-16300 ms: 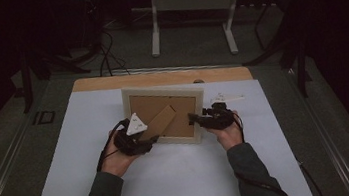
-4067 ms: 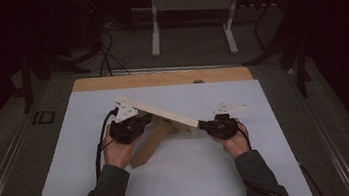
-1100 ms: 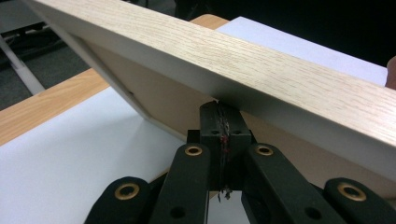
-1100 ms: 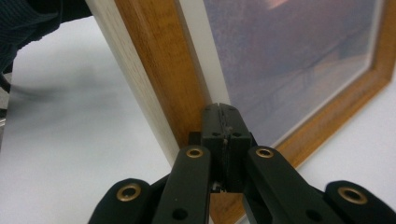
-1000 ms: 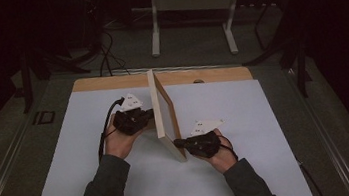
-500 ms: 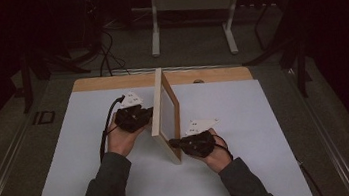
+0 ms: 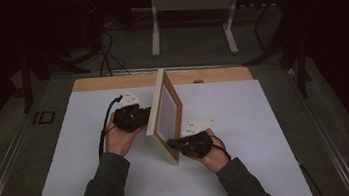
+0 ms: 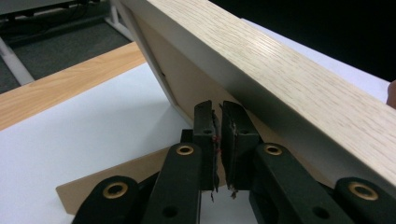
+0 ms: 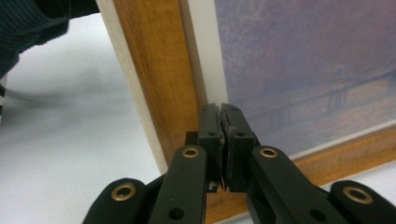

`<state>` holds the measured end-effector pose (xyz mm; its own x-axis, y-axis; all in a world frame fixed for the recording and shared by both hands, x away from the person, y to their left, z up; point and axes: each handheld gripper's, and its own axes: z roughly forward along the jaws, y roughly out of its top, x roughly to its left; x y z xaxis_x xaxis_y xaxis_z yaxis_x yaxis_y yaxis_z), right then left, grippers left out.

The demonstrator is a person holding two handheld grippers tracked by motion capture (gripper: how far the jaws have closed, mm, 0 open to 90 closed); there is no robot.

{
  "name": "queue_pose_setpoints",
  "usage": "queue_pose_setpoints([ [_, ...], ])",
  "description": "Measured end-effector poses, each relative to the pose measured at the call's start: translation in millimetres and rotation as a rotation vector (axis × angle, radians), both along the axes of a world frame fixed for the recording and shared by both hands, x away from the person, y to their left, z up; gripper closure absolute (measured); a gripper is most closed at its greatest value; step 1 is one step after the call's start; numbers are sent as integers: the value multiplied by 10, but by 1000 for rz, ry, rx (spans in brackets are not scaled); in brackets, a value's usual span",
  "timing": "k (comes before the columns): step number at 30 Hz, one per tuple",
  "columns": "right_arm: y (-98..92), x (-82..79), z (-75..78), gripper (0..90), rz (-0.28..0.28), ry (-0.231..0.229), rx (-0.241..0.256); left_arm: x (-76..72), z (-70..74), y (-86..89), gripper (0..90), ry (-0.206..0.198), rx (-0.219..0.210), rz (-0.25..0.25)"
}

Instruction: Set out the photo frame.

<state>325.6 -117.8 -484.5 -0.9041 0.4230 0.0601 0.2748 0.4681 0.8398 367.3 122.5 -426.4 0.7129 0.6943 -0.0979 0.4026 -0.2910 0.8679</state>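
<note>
Frame (image 7: 163,114) stands on edge near the middle of the white mat (image 7: 245,119), tilted, picture side facing the person's right, back facing left. Left gripper (image 7: 140,118) is at the frame's back, just under the top rail; in the left gripper view its jaws are pinched nearly together, nothing visible between the pads, tips right at the brown backing (image 8: 196,88). Stand flap (image 8: 121,177) lies on the mat below them. Right gripper (image 7: 172,143) is at the frame's near lower corner on the picture side; in the right gripper view its jaws are closed with pads touching, tips against the inner edge by the print (image 9: 308,70). Can't tell whether either gripper actually clamps any part. A dark sleeve (image 9: 42,23) shows behind the frame.
</note>
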Motion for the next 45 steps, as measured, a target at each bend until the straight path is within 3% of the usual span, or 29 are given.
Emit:
queue_pose_setpoints([
  [10, -84, 41, -35, 824, -37, 7, -13, -98, 43, 133, 707, 19, -48, 42],
  [16, -122, 66, -47, 804, -54, 21, -18, -116, 74, 163, 632, 30, -55, 61],
  [22, -159, 78, -61, 751, -76, 26, -24, -135, 110, 242, 526, 69, -131, 78],
  [28, -189, 93, -74, 698, -99, 34, -19, -177, 168, 317, 447, 66, -183, 107],
  [34, -207, 103, -74, 662, -111, 29, -20, -232, 232, 297, 386, 84, -187, 121],
  [39, -213, 105, -80, 656, -117, 30, -20, -275, 280, 298, 340, 85, -210, 137],
  [45, -211, 105, -87, 653, -117, 34, -20, -340, 324, 244, 282, 79, -207, 132],
])
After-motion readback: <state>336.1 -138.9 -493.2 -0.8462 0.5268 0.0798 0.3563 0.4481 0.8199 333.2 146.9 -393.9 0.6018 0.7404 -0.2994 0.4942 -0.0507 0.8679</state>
